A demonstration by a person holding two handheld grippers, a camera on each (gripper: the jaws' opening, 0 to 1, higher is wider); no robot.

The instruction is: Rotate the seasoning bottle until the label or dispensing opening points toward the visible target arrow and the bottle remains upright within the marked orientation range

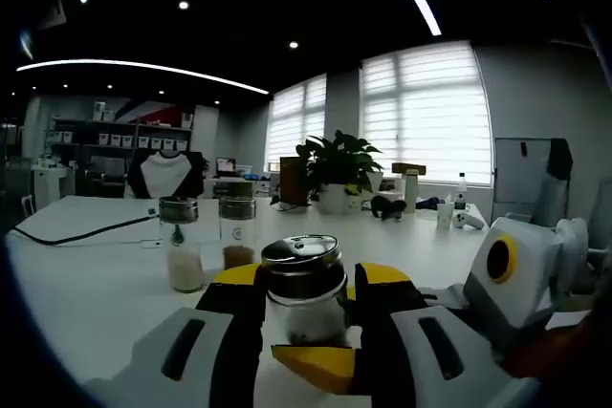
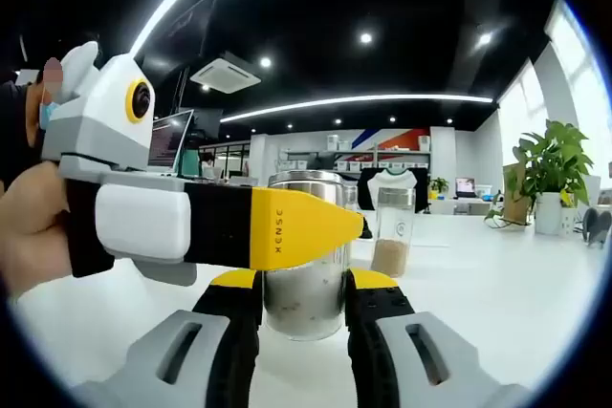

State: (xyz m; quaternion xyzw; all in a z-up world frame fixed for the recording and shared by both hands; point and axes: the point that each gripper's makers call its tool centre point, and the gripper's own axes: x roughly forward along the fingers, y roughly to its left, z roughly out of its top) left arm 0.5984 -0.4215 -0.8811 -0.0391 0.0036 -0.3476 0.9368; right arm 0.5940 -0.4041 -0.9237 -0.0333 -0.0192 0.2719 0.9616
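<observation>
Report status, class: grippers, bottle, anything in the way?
Left gripper and right gripper both shut on seasoning bottle. Bottle upright on white table. Two other jars beyond it, apart. No target arrow seen.

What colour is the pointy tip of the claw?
Yellow; the left claw tip shows best in the right gripper view.

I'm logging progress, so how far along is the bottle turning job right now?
Done: both tools, left and right, are closed around the upright clear glass seasoning bottle with a steel lid on the white table. In hand: the grip. Left: the turn itself; I see no target arrow, so alignment can't be judged.
</observation>
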